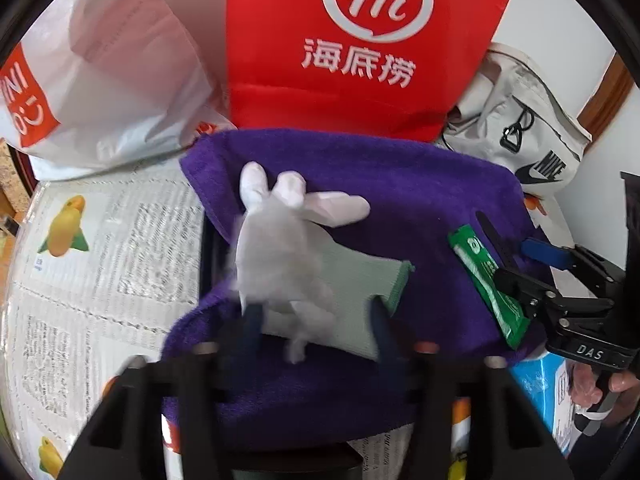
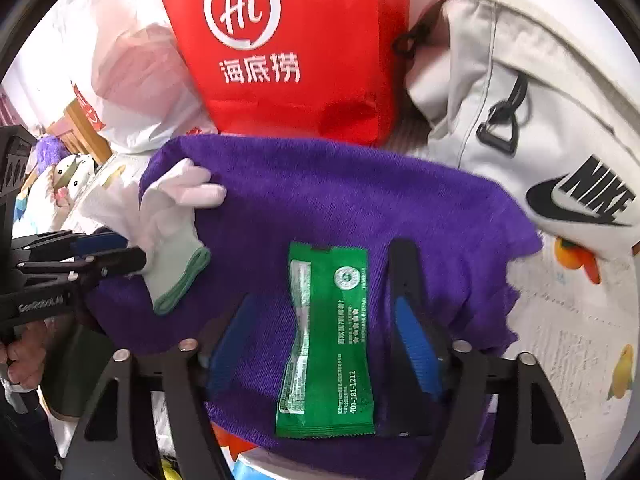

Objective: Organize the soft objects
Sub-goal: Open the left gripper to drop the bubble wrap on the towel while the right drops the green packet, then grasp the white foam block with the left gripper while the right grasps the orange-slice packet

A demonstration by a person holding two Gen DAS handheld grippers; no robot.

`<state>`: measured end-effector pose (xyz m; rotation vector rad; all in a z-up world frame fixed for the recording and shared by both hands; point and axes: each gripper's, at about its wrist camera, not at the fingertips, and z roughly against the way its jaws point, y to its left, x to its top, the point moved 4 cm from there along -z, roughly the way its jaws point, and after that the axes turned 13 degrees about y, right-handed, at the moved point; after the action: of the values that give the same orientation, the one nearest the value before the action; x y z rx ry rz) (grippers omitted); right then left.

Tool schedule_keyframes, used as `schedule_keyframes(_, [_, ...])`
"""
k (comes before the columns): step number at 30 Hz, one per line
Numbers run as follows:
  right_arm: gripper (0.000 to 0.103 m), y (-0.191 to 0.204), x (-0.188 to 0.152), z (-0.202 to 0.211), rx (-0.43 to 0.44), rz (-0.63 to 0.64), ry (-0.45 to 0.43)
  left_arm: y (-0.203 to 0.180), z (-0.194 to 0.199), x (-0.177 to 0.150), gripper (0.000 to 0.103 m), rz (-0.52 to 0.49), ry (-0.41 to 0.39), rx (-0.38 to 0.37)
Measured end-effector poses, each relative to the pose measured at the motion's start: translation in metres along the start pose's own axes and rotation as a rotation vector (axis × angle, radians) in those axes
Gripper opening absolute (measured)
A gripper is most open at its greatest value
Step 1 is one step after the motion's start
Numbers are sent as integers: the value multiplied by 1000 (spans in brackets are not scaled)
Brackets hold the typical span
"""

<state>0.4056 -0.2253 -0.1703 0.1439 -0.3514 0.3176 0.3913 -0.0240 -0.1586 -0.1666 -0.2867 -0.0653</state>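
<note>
A purple towel [image 1: 400, 184] [image 2: 340, 192] lies on the table in front of three bags. A white glove with a green cuff [image 1: 280, 248] [image 2: 168, 220] lies on its left part. My left gripper [image 1: 316, 312] [image 2: 120, 252] is open, its blue fingers either side of the glove's cuff end. A green sachet [image 2: 328, 340] [image 1: 488, 284] lies on the towel's right part. My right gripper [image 2: 324, 320] [image 1: 508, 248] is open, its fingers either side of the sachet.
Behind the towel stand a white plastic bag [image 1: 100, 80], a red Haidilao bag [image 1: 360, 40] [image 2: 280, 40] and a pale Nike bag [image 1: 528, 140] [image 2: 540, 120]. A printed paper sheet with fruit pictures [image 1: 100, 260] covers the table.
</note>
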Motion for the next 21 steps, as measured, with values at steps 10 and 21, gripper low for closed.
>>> schedule_keyframes(10, [74, 3, -27, 46, -10, -59, -121, 6, 33, -18, 63, 15, -38, 61])
schedule_keyframes(21, [74, 44, -93, 96, 29, -21, -190, 12, 72, -78, 63, 6, -73, 65])
